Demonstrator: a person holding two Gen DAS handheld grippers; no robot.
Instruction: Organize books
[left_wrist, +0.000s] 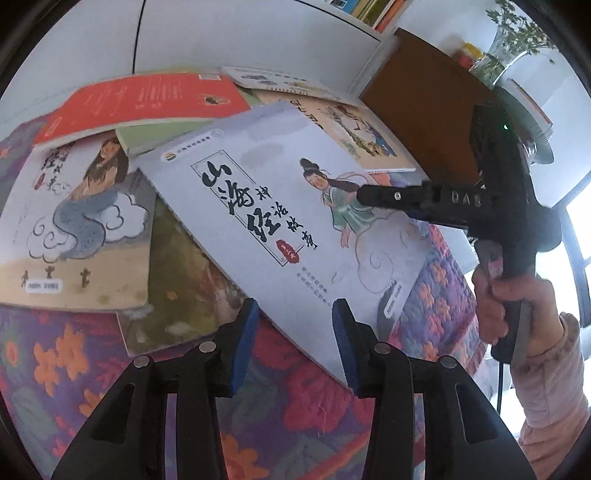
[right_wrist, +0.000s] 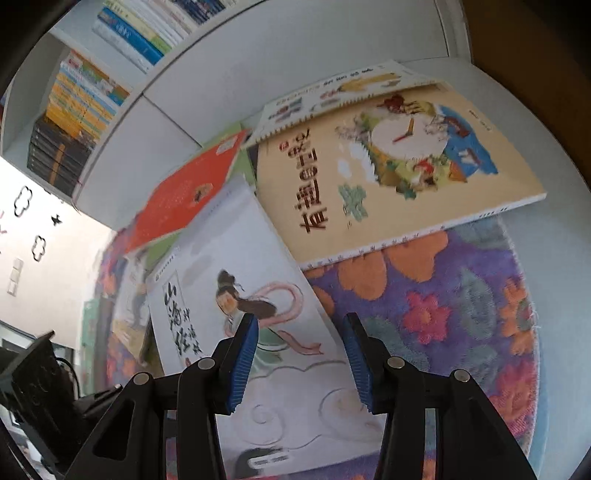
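A pale grey picture book (left_wrist: 280, 206) with black Chinese lettering and a robed figure lies on top of a loose heap of books on a flowered cloth (left_wrist: 295, 387); it also shows in the right wrist view (right_wrist: 258, 314). My left gripper (left_wrist: 295, 343) is open, its blue pads astride the book's near corner, not gripping it. My right gripper (right_wrist: 299, 362) is open and hovers over the book's cover; in the left wrist view its fingers (left_wrist: 384, 197) reach over the robed figure. A red book (left_wrist: 147, 99), a mermaid book (left_wrist: 74, 221) and a cream clock book (right_wrist: 388, 158) lie around it.
A white bookshelf with upright books (right_wrist: 92, 92) stands behind the heap. A brown panel (left_wrist: 432, 103) and a vase of green stems (left_wrist: 517, 44) are at the right. A brownish book (left_wrist: 184, 291) lies under the grey one. A window glares at the far right.
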